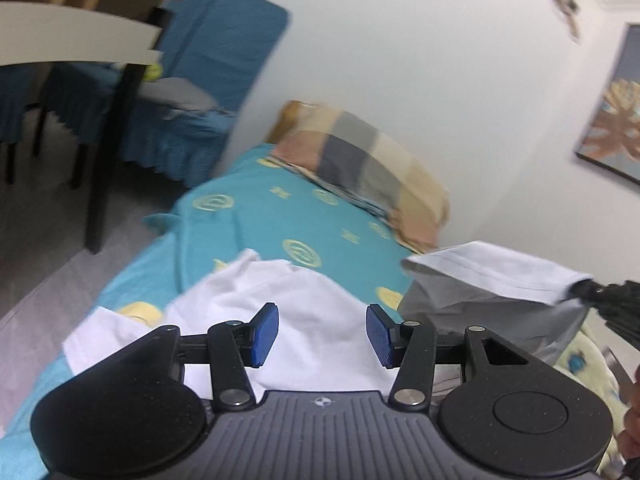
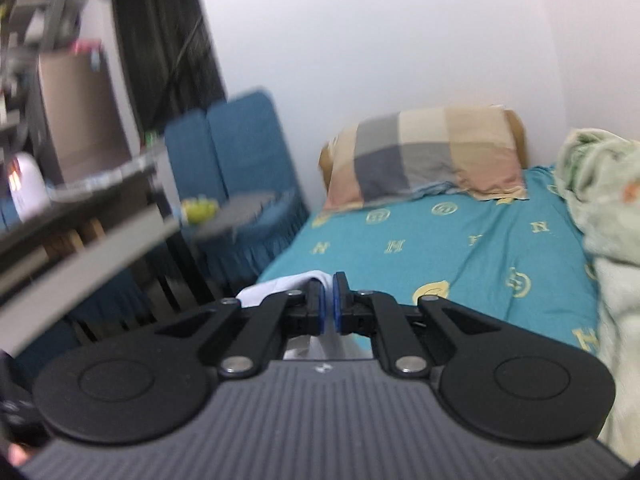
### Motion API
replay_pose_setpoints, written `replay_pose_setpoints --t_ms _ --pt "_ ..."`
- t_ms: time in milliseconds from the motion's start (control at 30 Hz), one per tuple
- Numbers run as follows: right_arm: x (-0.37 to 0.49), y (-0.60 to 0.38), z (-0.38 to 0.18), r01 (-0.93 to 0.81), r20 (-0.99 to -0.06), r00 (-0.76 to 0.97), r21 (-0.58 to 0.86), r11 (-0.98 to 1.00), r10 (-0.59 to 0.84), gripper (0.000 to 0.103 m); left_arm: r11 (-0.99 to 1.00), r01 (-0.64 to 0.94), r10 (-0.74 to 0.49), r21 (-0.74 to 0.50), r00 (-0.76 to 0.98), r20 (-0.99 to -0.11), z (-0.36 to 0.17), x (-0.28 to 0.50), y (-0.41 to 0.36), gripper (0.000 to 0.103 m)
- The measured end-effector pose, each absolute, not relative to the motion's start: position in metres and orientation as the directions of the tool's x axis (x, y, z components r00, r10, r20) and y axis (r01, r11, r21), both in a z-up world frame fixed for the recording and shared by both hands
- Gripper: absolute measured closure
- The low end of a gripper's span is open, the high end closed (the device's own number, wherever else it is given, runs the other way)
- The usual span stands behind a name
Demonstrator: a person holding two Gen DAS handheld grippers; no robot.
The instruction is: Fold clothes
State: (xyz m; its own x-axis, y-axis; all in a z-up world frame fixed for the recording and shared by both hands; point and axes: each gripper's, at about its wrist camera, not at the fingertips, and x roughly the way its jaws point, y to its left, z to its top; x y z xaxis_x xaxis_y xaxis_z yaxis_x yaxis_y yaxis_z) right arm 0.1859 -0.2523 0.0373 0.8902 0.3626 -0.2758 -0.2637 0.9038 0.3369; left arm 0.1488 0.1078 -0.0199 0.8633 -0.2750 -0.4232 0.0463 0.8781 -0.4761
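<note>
Bed sheet [image 1: 256, 216]: teal cotton with pale yellow round emblems and letters; it is flat and smooth, and serves here as the landmark.
White garment [image 1: 304, 308]: thin, soft fabric, plain and without print, with rumpled folds; it lies on the near end of the bed sheet, spread low, and one corner hangs toward the sheet's left edge.
Lifted part of the garment [image 1: 492, 268]: a flat strip with a stitched hem, held up above the right side of the bed sheet; grey shaded cloth hangs under it. Its long axis runs across the bed, rising toward the right.
Left gripper [image 1: 322, 330]: black plastic arms with blue ribbed pads; the jaws stand wide apart and hold nothing, just above the white garment.
Right gripper [image 2: 328, 306]: same build; the jaws are closed nearly together with a fold of white cloth pinched between them, over the near left edge of the bed sheet.
Pillow [image 2: 428, 156]: soft, checked in grey, beige and pink, at the far end of the bed sheet.
Blanket [image 2: 604, 208]: pale green, fluffy, bunched along the right side of the bed sheet.
</note>
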Motion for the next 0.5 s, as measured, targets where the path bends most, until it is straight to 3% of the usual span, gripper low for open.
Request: replay_pose_setpoints --t_ms 133,200,333,433,500 --pt "0.147 -0.321 0.027 -0.139 -0.161 0.955 0.495 0.858 0.248 0.099 0.897 0.139 -0.334 -0.419 0.836 -0.437 -0.019 0.136 0.076 0.050" --pt "0.140 -0.356 0.013 -0.075 -0.152 0.969 0.569 0.819 0.194 0.099 0.908 0.164 -0.343 -0.385 0.818 -0.462 -0.024 0.133 0.061 0.049" --pt "0.149 -0.395 -0.025 0.040 -0.275 0.944 0.647 0.761 0.184 0.099 0.926 0.168 -0.332 -0.338 0.786 -0.522 -0.039 0.140 0.042 0.049" --pt "0.165 -0.393 -0.048 0.116 -0.408 0.892 0.621 0.775 0.193 0.099 0.938 0.167 -0.319 -0.304 0.760 -0.566 -0.050 0.146 0.030 0.049" --pt "0.172 -0.383 -0.056 0.105 -0.441 0.869 0.608 0.787 0.224 0.099 0.942 0.164 -0.312 -0.292 0.748 -0.586 -0.057 0.149 0.028 0.049"
